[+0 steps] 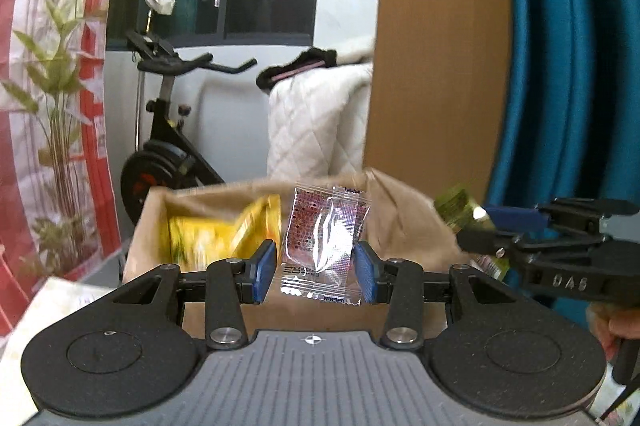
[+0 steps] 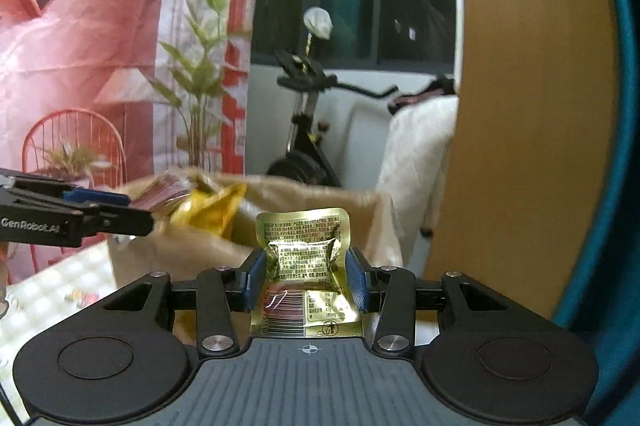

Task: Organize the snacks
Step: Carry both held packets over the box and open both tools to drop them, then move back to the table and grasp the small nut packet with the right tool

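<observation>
Your left gripper (image 1: 316, 272) is clenched on a clear packet (image 1: 322, 246) with a red-dotted print; the blue pads (image 1: 265, 270) press its two side edges and the packet stands upright between them, its top reaching above the fingertips. Your right gripper (image 2: 306, 276) is clenched on a gold packet (image 2: 305, 266) covered in small printed text, with a barcode at its near end; the foil bulges and creases where the pads squeeze it.

Just beyond both grippers stands an open brown paper bag (image 1: 404, 222). Its rim is crumpled and the mouth gapes upward. Inside it, on the left side in the left wrist view, you can see a yellow bag (image 1: 224, 230) of snacks, blurred, leaning with its top near the rim. What else lies deeper in the paper bag is hidden by its walls. Both packets you hold are in front of the bag's mouth and held apart from it, not inside.

In the left wrist view your right gripper comes in from the right edge with the gold packet, beside the bag's right rim. In the right wrist view your left gripper shows at the left edge with its packet near the bag's left rim.

The paper bag rests on a table (image 2: 52, 286) with a pale flowered cloth.
</observation>
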`<state>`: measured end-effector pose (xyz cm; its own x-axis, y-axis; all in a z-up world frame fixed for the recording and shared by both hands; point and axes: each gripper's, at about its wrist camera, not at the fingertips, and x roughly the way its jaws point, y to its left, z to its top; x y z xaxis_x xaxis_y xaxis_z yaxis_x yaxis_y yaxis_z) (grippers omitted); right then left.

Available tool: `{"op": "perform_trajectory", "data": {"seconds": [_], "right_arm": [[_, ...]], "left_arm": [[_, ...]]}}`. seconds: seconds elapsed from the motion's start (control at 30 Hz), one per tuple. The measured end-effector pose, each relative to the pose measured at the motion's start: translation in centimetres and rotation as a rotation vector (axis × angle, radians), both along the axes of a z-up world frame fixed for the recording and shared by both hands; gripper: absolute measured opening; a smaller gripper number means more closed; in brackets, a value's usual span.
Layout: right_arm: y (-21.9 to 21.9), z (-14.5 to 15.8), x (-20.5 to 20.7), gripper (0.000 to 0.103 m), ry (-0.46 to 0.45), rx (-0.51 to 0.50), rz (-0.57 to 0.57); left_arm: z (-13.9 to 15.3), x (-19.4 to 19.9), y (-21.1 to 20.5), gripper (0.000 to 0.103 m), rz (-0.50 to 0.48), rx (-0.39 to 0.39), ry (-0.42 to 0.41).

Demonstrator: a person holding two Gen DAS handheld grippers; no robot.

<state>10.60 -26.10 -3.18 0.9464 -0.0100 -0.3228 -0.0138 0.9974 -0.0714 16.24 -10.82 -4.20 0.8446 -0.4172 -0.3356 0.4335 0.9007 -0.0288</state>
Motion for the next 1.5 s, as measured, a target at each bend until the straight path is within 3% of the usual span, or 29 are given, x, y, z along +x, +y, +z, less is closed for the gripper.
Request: {"op": "perform_trajectory", "data": {"seconds": [0.2, 0.33, 0.4, 0.57, 0.9, 1.0, 1.07, 1.3, 1.5], "right_arm": [[-0.4, 1.2, 5.7, 0.040, 0.009, 0.006, -0.009], [-0.5, 0.4, 7.7, 0.051, 0.033, 0.022, -0.061], [-0.5, 0.0, 7.9, 0.052, 0.040, 0.034, -0.070], [-1.4, -0.2, 5.9, 0.055, 0.022, 0.063, -0.062], [-3.8, -0.7, -1.8, 0.054, -0.003, 0.127, -0.068], [-4.7, -2.4, -3.1, 0.053, 0.031, 0.165, -0.088], [-5.2, -4.1, -3.5, 0.043, 0.071, 0.185, -0.105], [-6.1, -10.1, -3.1, 0.033, 0.206, 0.239, -0.118], [-5.8, -14.3, -2.0, 0.030, 0.286, 0.227, -0.107]], "left_arm": [[0.7, 5.4, -1.7, 0.045, 0.026, 0.004, 0.043], [-0.2, 7.8, -2.1, 0.048, 0.016, 0.017, 0.112], [-0.7, 8.4, -1.7, 0.054, 0.021, 0.018, 0.139], [-1.3, 7.1, -0.2, 0.056, 0.033, 0.016, 0.151], [0.4, 1.7, 5.0, 0.055, 0.058, -0.056, 0.112], [0.1, 0.3, 6.3, 0.055, 0.096, -0.044, 0.095], [-0.5, -0.2, 7.2, 0.055, 0.123, -0.046, 0.109], [-4.3, -0.1, 11.0, 0.054, 0.250, -0.082, 0.241], [-7.0, 0.3, 12.2, 0.054, 0.294, -0.052, 0.299]]}}
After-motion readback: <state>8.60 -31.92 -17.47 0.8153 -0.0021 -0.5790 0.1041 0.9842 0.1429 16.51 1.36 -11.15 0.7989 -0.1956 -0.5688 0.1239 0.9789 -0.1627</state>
